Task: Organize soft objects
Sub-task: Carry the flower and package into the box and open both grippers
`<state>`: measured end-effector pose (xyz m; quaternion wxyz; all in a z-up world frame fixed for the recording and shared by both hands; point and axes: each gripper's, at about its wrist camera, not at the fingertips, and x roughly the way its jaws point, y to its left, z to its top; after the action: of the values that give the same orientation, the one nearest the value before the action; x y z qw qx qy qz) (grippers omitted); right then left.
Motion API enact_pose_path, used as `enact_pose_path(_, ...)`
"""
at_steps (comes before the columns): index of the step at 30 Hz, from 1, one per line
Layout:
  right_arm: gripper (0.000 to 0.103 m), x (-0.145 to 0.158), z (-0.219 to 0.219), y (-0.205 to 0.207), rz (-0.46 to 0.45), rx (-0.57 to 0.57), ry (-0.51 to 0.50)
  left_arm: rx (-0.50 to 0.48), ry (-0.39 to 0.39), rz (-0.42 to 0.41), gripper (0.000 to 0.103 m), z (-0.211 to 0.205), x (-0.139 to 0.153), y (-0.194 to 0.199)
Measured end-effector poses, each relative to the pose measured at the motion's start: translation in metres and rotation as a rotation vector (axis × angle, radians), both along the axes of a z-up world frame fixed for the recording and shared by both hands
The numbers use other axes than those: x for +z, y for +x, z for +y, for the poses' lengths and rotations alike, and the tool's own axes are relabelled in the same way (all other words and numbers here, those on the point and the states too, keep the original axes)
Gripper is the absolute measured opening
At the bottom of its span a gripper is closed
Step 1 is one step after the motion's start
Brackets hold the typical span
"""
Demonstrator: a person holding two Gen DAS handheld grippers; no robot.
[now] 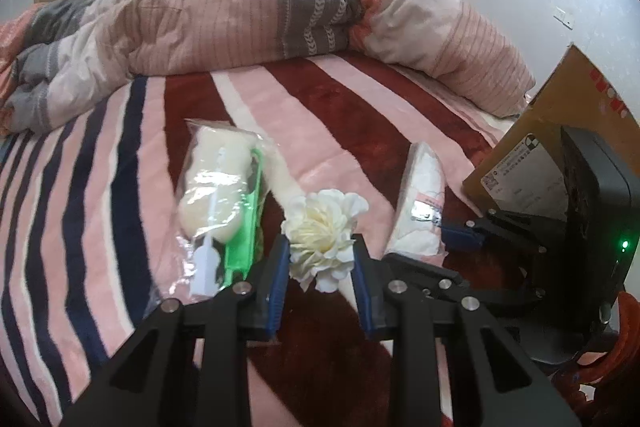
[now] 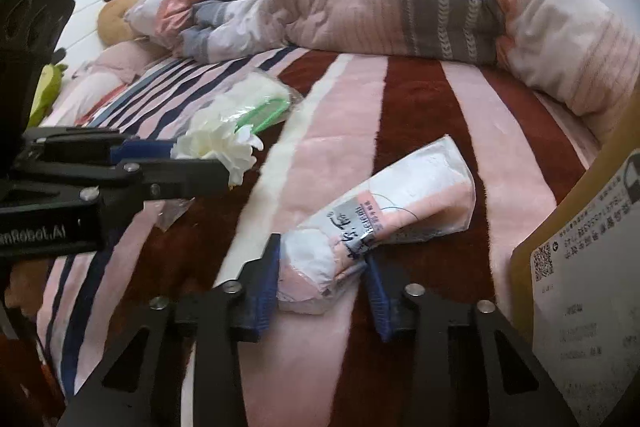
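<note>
Striped pink and maroon bedding (image 1: 352,115) covers the bed. At lower centre of the left view, the left hand-held gripper (image 1: 321,259) pinches a cream fabric flower (image 1: 322,227). The right hand-held gripper (image 2: 322,267) clasps a pink-and-white wrapped packet (image 2: 384,211), low in its own view. A clear bag of cream fluff (image 1: 218,195) lies left of the flower; a cardboard box (image 1: 560,131) stands at right.

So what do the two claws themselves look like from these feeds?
Both the left claw and right claw look alike: matte black angular linkage arms, silver round bolts, blue finger pads. White lettering marks the left body; a green light glows on the right's black housing.
</note>
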<state>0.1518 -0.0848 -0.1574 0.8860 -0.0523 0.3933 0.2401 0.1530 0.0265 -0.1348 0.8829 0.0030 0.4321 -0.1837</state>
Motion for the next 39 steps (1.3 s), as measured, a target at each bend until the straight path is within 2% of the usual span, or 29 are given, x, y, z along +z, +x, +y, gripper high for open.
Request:
enact_pose_path(7,0.028,0.032,0.0,-0.029,-0.031,0.075,0.052,0.017,0.013,-0.049,0.027,0.004,0.028,-0.024)
enact_pose_path(16,0.028,0.117,0.001,-0.09,-0.157,0.266,0.066,0.043,0.025,-0.157,0.027,0.003,0.099,-0.079)
enact_pose_path(23,0.028,0.167,-0.036,-0.119,-0.212,0.312,0.069,0.027,0.039,-0.236,0.027,-0.028,0.146,-0.113)
enact_pose_path(31,0.029,0.19,-0.11,-0.119,-0.202,0.269,0.08,-0.073,0.014,-0.262,0.027,-0.102,0.177,-0.118)
enact_pose_path(39,0.029,0.175,-0.186,-0.091,-0.119,0.203,0.046,-0.168,0.02,-0.227,0.027,-0.184,0.177,-0.093)
